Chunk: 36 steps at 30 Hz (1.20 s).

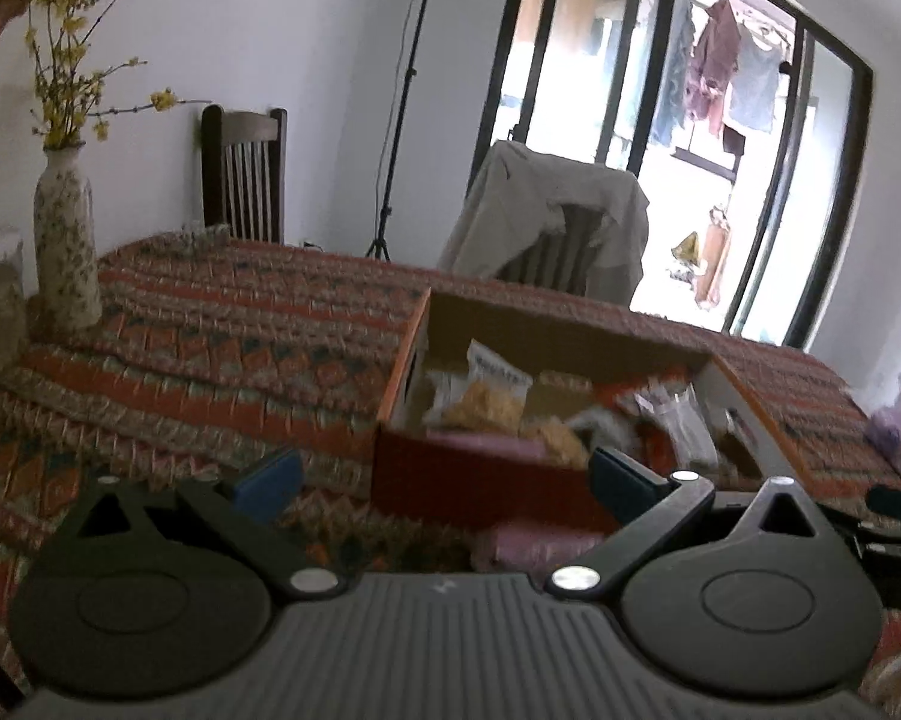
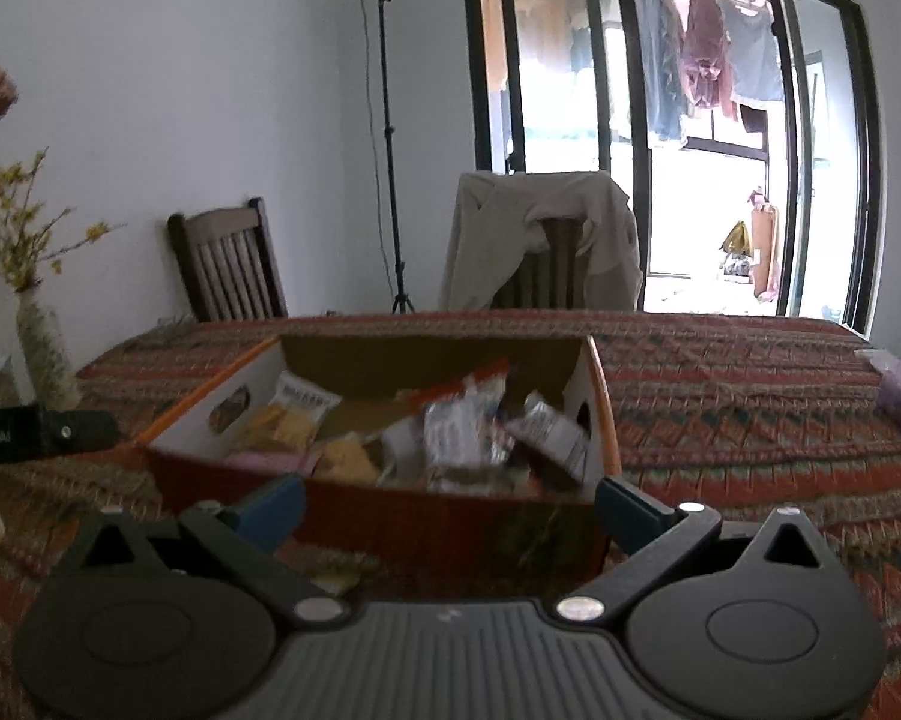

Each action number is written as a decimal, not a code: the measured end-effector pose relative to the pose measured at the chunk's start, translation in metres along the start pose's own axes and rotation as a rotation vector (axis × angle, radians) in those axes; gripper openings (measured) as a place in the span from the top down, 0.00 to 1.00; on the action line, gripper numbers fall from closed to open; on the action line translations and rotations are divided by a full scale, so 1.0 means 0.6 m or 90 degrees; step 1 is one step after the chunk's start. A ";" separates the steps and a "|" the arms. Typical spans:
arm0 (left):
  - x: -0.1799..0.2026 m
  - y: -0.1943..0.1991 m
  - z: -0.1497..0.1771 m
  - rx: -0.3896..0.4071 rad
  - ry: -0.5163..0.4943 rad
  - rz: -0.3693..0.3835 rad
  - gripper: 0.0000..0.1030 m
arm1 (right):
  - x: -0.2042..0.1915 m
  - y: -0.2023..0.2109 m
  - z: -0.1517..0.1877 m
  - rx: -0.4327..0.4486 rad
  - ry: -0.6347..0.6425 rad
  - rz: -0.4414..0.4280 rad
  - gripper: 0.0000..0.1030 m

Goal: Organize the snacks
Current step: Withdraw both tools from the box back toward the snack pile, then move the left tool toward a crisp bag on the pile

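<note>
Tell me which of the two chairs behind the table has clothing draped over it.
The chair in front of the glass door: a beige garment covers its back. The dark wooden chair by the wall is bare.

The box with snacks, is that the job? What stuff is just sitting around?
For the job: cardboard box, snack packets inside it, pink packet before the box.

Just there: flower vase, wooden chair, draped jacket, light stand.
</note>
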<state>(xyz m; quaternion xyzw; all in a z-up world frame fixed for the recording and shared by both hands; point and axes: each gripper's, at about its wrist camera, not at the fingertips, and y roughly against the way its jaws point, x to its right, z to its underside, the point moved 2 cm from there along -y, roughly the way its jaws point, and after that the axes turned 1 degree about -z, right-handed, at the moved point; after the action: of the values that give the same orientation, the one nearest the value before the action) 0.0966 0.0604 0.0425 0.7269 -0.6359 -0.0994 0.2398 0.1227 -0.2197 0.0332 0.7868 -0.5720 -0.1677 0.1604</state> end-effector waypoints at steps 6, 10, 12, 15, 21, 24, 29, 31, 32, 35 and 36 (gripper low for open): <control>-0.029 0.036 0.038 -0.007 0.000 -0.010 0.00 | -0.019 0.043 0.043 -0.024 -0.002 -0.007 0.00; -0.049 0.055 0.053 -0.003 -0.001 -0.011 0.00 | -0.030 0.061 0.066 -0.035 0.004 -0.007 0.00; -0.056 0.056 0.061 -0.013 -0.002 -0.013 0.00 | -0.036 0.064 0.075 -0.043 0.004 -0.010 0.00; -0.065 0.058 0.075 -0.023 -0.007 -0.013 0.00 | -0.050 0.065 0.085 -0.050 0.003 -0.017 0.00; -0.085 0.059 0.100 -0.049 0.002 -0.018 0.00 | -0.092 0.063 0.108 -0.079 0.023 -0.032 0.00; -0.096 0.067 0.109 -0.052 0.011 -0.014 0.00 | -0.113 0.061 0.130 -0.111 0.014 -0.055 0.00; -0.100 0.081 0.122 -0.050 0.000 -0.007 0.00 | -0.148 0.034 0.155 -0.139 0.019 -0.027 0.00; -0.103 0.083 0.126 -0.052 0.009 -0.005 0.00 | -0.151 0.026 0.162 -0.150 0.020 -0.008 0.00; -0.104 0.082 0.129 -0.056 0.010 -0.004 0.00 | -0.151 0.024 0.166 -0.153 0.019 0.001 0.00; -0.105 0.081 0.134 -0.060 0.005 -0.005 0.00 | -0.137 0.024 0.175 -0.146 0.015 0.024 0.00; -0.106 0.081 0.135 -0.060 0.007 -0.005 0.00 | -0.129 0.027 0.176 -0.145 0.008 0.029 0.01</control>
<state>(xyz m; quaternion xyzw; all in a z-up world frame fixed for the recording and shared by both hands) 0.0068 0.1007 -0.0150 0.7180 -0.6261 -0.1260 0.2769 0.0395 -0.1570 -0.0477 0.7512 -0.5662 -0.2229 0.2557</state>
